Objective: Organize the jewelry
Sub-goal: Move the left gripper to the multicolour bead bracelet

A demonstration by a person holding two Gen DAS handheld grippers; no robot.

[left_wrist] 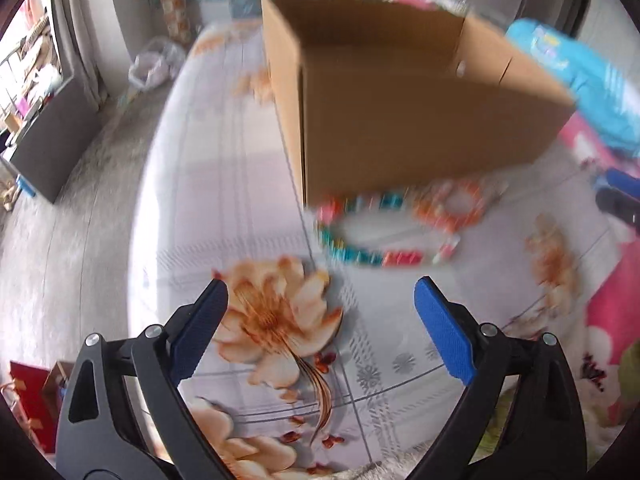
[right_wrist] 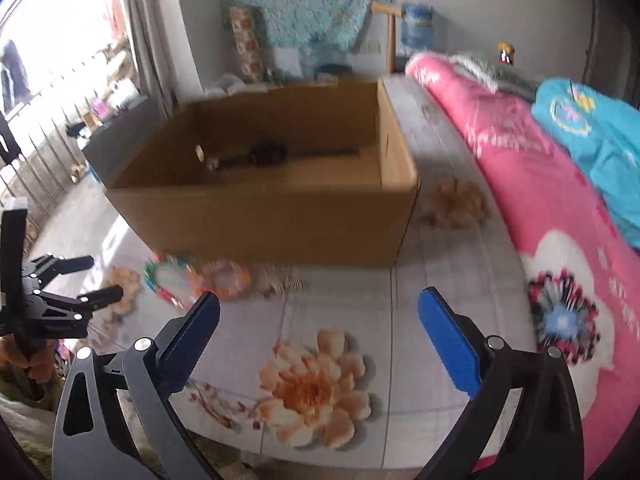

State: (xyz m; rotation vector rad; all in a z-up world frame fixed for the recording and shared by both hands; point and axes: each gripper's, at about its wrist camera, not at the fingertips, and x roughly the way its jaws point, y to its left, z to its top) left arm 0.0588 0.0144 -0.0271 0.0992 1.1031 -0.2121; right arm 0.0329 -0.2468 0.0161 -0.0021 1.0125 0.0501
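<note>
Two grippers, both yours, hang above the floral sheet (right_wrist: 440, 280) with nothing held: left gripper (left_wrist: 320, 300) fingers wide, right gripper (right_wrist: 320, 312) likewise. The open cardboard box (right_wrist: 264, 216) holds a dark item, too blurred to identify. Beaded bracelets (left_wrist: 384, 228) lie on the sheet against the box's front.

Black claw (left_wrist: 320, 292) arms, blue textured pads (left_wrist: 444, 332), silver screws (left_wrist: 487, 329)

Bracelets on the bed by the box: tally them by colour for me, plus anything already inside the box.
Multicolour teal-and-pink bracelet: 1
Orange-and-white bracelet: 1
Dark item inside the cardboard box, a blurred dark thing: 1
Total: 3
Blur hides anything smaller near the bracelets.
</note>
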